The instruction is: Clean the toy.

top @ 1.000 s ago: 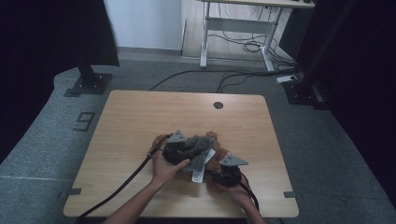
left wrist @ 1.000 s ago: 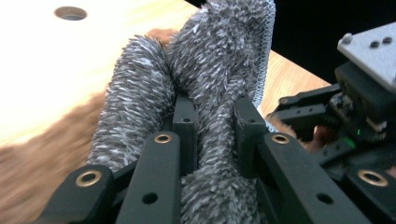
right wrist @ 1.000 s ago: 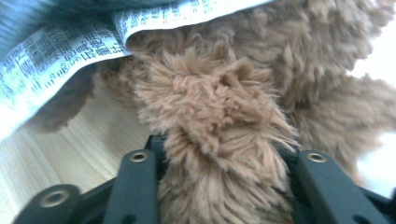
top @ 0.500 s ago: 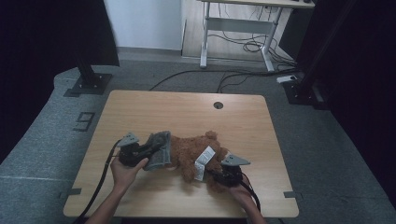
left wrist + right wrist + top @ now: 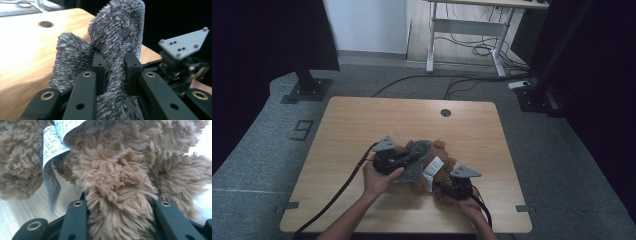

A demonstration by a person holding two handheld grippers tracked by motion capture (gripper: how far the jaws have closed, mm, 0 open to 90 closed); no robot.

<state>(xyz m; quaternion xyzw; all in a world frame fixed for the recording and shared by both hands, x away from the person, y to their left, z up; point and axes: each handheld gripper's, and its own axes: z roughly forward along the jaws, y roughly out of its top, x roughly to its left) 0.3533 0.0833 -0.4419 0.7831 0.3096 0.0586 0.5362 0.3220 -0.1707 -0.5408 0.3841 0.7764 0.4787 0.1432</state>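
While the left gripper (image 5: 113,67) pinches a grey fuzzy cloth (image 5: 414,157) at lower centre of the high view, the right gripper (image 5: 117,207) clamps the brown plush toy (image 5: 443,170) beside it on the table (image 5: 377,115).

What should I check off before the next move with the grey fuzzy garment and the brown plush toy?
1. Left tool clamps the grey fuzzy garment: ok, fabric is pinched between both jaws.
2. Right tool holds the brown plush toy: ok, fur is bunched between the jaws.
3. Garment lies against the toy in the high view: ok.
4. White label free of the jaws: ok, it hangs to one side.
5. Which part of the toy is gripped: cannot tell.
6. Wooden table has bare space around the work: ok.
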